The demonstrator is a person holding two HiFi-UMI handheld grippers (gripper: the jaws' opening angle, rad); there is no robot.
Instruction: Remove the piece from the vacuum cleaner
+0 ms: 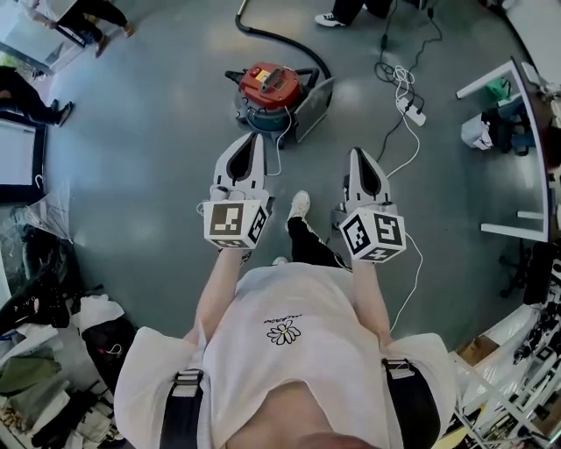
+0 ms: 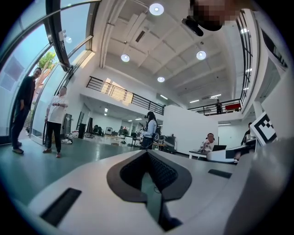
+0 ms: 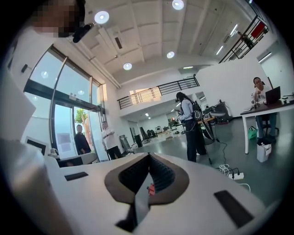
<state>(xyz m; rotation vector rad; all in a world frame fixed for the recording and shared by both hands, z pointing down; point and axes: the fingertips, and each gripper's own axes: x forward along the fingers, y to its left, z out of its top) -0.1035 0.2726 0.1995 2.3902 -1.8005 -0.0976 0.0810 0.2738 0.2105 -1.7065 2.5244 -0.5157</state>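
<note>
The vacuum cleaner stands on the grey floor ahead of me, with a red top, a dark drum and a black hose curving away to the back. A grey flat piece leans against its right side. My left gripper is held in the air just short of the vacuum, shut and empty. My right gripper hovers to the right of it, also shut with nothing held. Both jaw pairs meet at their tips in the left gripper view and the right gripper view. A sliver of red shows through the right jaws' gap.
A white power strip with cables lies right of the vacuum. A white table frame stands at far right. Bags and clutter fill the lower left. People stand at the back left. A person with a backpack stands farther off.
</note>
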